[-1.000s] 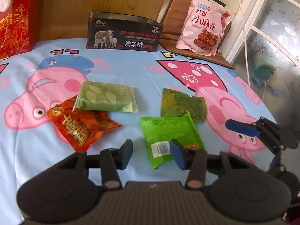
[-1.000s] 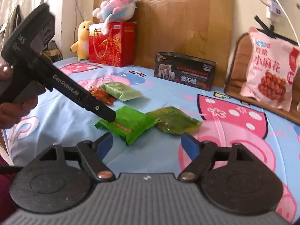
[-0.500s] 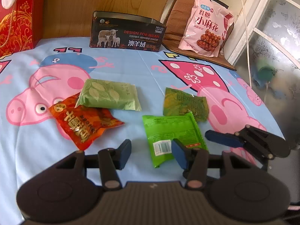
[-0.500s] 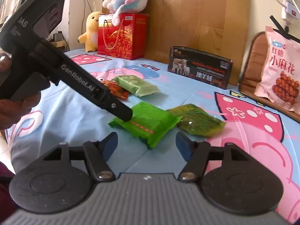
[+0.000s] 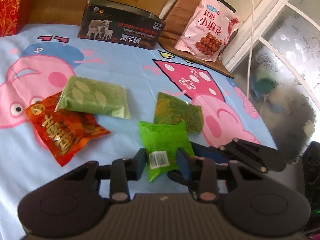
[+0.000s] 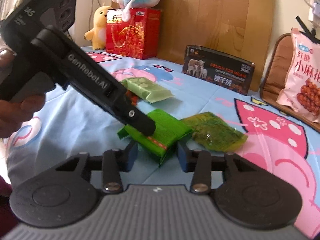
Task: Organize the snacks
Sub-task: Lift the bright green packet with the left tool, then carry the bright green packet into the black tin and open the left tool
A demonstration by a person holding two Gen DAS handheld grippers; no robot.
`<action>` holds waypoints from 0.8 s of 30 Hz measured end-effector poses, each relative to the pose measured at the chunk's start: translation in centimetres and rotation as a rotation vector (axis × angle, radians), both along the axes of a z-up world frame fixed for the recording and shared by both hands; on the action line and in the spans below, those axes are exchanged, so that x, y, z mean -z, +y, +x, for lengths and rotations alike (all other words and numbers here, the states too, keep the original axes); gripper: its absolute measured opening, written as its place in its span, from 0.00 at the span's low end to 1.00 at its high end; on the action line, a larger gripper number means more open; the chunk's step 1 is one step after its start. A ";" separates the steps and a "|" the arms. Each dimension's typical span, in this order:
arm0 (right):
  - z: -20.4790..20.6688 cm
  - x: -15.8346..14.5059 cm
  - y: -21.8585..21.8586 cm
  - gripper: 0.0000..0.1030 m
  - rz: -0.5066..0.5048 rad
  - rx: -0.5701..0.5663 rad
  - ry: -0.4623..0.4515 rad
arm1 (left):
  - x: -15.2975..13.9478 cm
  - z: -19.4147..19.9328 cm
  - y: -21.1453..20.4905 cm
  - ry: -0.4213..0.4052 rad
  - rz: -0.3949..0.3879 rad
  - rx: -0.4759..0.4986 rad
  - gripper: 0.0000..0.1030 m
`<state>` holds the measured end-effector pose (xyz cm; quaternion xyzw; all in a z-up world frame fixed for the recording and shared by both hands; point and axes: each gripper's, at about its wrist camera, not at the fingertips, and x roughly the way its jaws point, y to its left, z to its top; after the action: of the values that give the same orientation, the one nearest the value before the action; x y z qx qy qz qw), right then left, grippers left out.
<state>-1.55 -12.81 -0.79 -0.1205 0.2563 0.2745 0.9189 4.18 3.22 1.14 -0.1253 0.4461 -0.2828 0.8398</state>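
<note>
With both sets of jaws narrowed around one packet, laid out thus:

Left gripper (image 5: 161, 161): jaws partly open and just been closing; bright green packet (image 5: 165, 142) between the fingers, barcode end nearest; left pad seems to touch the packet's edge, right pad just beside it; firm squeeze cannot be told.
Right gripper (image 6: 158, 156): jaws partly open, just been closing sharply; same packet's corner (image 6: 160, 138) between the blue pads, a small gap showing on each side; no pressing seen.
Bright green packet: flat on the blue cartoon sheet (image 5: 124, 66), reached from two sides at once.
Left gripper seen from the right: black body (image 6: 80, 74) slanting down from upper left, tip resting over the packet's far end; hand (image 6: 18, 110) around its handle.
Olive packet (image 5: 178, 113): just beyond the green one, touching or overlapping its far edge.
Pale green packet (image 5: 94, 100): ahead and left of the left gripper, lying over the orange packet (image 5: 62, 134).
Black tin (image 5: 122, 32): far ahead, well apart.
Pink bag (image 5: 208, 26): far ahead to the right, leaning upright.
</note>
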 end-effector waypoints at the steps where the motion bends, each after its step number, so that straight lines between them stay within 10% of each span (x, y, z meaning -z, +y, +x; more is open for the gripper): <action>1: 0.0 -0.1 0.0 0.41 -0.002 0.001 -0.002 | -0.2 -0.1 0.1 -0.006 -0.001 0.000 0.30; 12: 3.1 -3.7 0.0 0.41 0.028 0.008 -0.121 | -6.0 3.7 -0.6 -0.183 0.029 -0.014 0.30; 24: 21.3 -7.9 1.3 0.41 0.063 0.090 -0.173 | -9.4 21.8 -1.5 -0.286 0.080 -0.156 0.36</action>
<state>19.80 -11.49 7.07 -0.1032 0.1725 0.2296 0.9523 26.02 1.74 10.51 -0.0842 0.3220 -0.2138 0.9184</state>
